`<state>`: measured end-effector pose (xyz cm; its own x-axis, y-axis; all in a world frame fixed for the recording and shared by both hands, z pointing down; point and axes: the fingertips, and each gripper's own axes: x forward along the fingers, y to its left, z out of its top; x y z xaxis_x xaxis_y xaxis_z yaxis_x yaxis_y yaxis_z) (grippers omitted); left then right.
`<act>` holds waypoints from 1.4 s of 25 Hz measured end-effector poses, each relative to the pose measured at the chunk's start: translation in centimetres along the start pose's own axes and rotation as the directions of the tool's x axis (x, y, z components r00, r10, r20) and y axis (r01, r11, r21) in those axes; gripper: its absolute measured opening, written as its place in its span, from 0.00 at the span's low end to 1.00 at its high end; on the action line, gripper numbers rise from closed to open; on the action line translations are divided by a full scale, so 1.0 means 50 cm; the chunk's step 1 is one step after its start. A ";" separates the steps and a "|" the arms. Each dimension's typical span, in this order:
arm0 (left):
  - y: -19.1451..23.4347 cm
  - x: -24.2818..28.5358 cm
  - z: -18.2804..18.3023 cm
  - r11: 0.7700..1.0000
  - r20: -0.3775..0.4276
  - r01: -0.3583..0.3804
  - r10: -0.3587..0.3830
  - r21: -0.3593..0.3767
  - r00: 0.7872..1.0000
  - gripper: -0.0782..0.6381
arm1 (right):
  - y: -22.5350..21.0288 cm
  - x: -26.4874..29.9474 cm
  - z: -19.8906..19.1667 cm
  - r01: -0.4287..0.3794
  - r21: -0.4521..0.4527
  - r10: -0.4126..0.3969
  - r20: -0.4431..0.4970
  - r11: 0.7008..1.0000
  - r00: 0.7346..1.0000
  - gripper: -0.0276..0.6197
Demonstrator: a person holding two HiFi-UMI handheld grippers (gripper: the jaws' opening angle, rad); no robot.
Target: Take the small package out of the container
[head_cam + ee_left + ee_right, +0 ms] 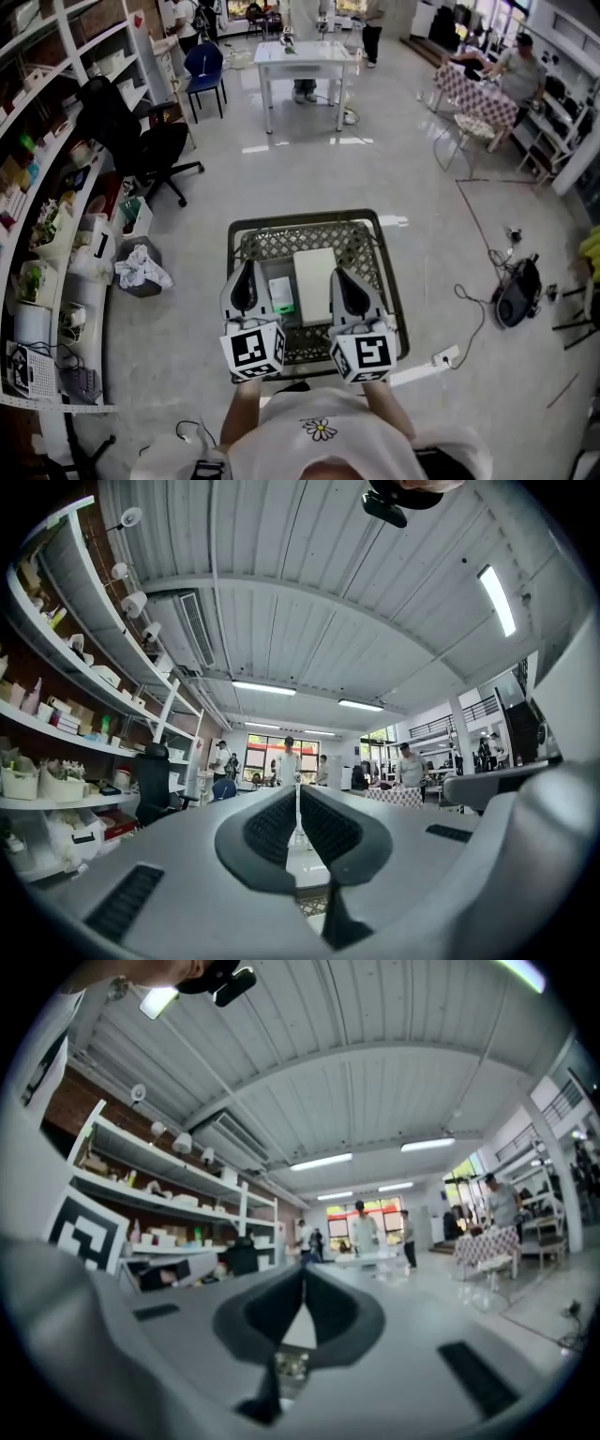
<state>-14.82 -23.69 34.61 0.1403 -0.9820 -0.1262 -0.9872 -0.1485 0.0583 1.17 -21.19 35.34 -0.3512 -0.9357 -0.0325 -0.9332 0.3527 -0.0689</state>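
- The left tongs (247,267) are fully closed. Their two ribbed pads (272,829) meet at the tips and nothing is caught between them.
- The right tongs (341,275) are also closed and empty. Their dark pads (270,1312) come together at the front edge.
- Both tongs are held side by side, pointing about level and away from the person (319,429). They sit over the near end of the container (391,281), a wire-mesh cart basket with a dark rim.
- The small package (280,293), white with green print, lies flat on the basket bottom. From the head view it shows in the gap between the two tongs, a little closer to the left tongs, and neither tongs touch it.
- A larger white box (314,286) lies just beside the package, on the side toward the right tongs.
- Ahead of both sets of tips, the far part of the basket shows bare mesh.
- A marker cube (253,349) sits at the rear of the left tongs, and another (363,356) at the rear of the right tongs, close to the person's wrists.
- Out past the left tongs runs a long wall of shelves (56,187). A black office chair (141,141) stands on the pale floor (309,178) in front of them.
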 end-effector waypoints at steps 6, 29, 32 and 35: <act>-0.034 0.051 -0.032 0.999 -0.035 0.006 -0.007 -0.034 0.999 0.14 | -0.030 0.062 -0.011 -0.008 0.038 0.008 -0.013 0.999 1.000 0.09; -0.020 0.111 -0.191 0.992 -0.294 -0.027 -0.011 -0.125 0.956 0.47 | -0.055 0.100 -0.050 -0.105 0.064 0.109 -0.075 0.992 0.991 0.09; -0.006 0.110 -0.262 0.985 -0.368 -0.046 -0.018 -0.164 0.930 0.52 | -0.054 0.101 -0.057 -0.093 0.071 0.100 -0.093 0.993 0.991 0.09; -0.002 0.103 -0.337 0.978 -0.447 -0.069 -0.027 -0.195 0.894 0.54 | -0.059 0.097 -0.070 -0.081 0.070 0.089 -0.110 0.994 0.990 0.09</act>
<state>-12.71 -30.70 50.63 0.1856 -0.9261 0.3284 -0.9606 -0.1007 0.2590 1.95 -26.79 38.86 -0.4388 -0.8957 0.0719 -0.8940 0.4270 -0.1360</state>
